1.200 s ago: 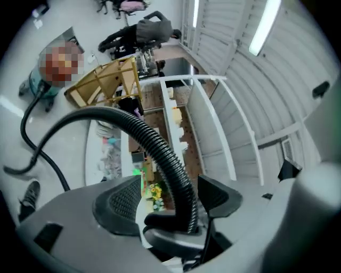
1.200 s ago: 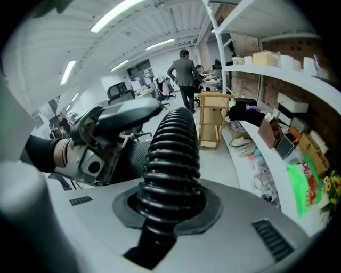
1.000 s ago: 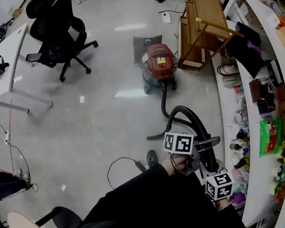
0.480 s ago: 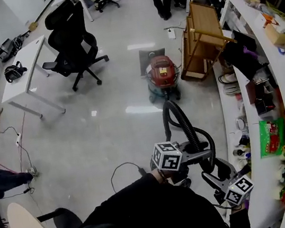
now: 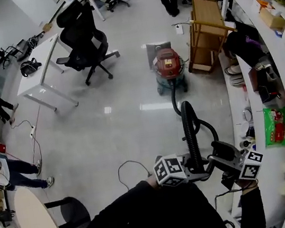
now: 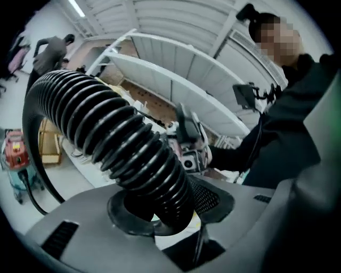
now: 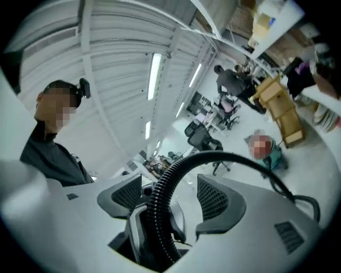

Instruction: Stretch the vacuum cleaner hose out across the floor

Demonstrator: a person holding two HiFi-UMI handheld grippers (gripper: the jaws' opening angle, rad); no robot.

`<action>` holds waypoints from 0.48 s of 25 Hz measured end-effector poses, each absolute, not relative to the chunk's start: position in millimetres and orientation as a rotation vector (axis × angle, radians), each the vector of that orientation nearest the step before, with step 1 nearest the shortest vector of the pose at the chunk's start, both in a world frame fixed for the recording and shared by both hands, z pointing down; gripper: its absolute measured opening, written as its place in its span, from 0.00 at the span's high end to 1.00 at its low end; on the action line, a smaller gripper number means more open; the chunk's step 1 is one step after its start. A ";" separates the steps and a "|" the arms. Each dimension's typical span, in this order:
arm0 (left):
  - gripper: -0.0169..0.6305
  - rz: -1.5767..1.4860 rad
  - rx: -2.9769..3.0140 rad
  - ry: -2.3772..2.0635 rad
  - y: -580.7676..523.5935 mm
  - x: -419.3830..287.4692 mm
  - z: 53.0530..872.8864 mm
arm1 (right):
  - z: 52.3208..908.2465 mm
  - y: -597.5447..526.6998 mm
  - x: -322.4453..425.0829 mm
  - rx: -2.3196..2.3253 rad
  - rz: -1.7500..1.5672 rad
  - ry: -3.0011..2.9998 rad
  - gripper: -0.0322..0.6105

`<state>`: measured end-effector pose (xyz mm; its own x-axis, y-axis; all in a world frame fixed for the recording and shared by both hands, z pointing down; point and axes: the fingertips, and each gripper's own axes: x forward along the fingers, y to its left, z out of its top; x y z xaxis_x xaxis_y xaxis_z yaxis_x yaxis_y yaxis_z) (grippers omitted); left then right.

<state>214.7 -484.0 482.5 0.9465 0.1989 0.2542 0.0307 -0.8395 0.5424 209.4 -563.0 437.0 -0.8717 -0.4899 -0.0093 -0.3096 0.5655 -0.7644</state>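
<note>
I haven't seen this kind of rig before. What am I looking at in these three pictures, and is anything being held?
There is no robot here: a person carries a two-jaw gripper in each hand. The wide picture comes from a camera on the person's head, looking down at the grey floor. The other two come from cameras riding on the grippers, each looking along its own jaws. On the floor stand a red vacuum cleaner, a black office chair and a white table. A black ribbed hose arches up from the vacuum cleaner to the grippers. The left gripper has just been closing and clamps the hose between its pads. The right gripper has just opened: the hose shows in the gap, touching neither pad.
</note>
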 end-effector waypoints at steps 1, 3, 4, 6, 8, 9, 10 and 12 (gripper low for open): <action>0.67 0.491 2.591 0.205 -469.5 211.9 485.6 | 440.4 -563.3 196.7 -0.582 -1.283 2.533 0.43; 0.67 0.670 2.675 0.304 -441.0 204.0 494.1 | 439.7 -563.5 173.7 -0.416 -1.431 2.402 0.43; 0.66 0.756 2.705 0.355 -428.1 199.2 498.4 | 434.8 -561.8 162.2 -0.338 -1.470 2.349 0.43; 0.66 0.905 2.730 0.448 -403.0 187.0 507.2 | 420.7 -552.3 137.0 -0.218 -1.476 2.309 0.43; 0.65 0.986 2.725 0.509 -382.2 170.9 512.0 | 415.1 -540.0 112.0 -0.217 -1.440 2.332 0.43; 0.65 1.008 2.721 0.528 -376.2 161.0 513.4 | 417.0 -535.6 102.4 -0.267 -1.413 2.350 0.44; 0.65 1.033 2.721 0.546 -372.5 149.7 516.0 | 420.0 -532.0 95.2 -0.329 -1.385 2.361 0.49; 0.65 1.107 2.733 0.584 -366.1 124.0 528.0 | 423.5 -522.4 83.5 -0.420 -1.336 2.348 0.53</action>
<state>124.0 -366.1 528.0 0.6551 0.4013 0.6402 0.3019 -0.9158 0.2650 83.5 -522.4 423.5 -0.8728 -0.4469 -0.1963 -0.0596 0.4968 -0.8658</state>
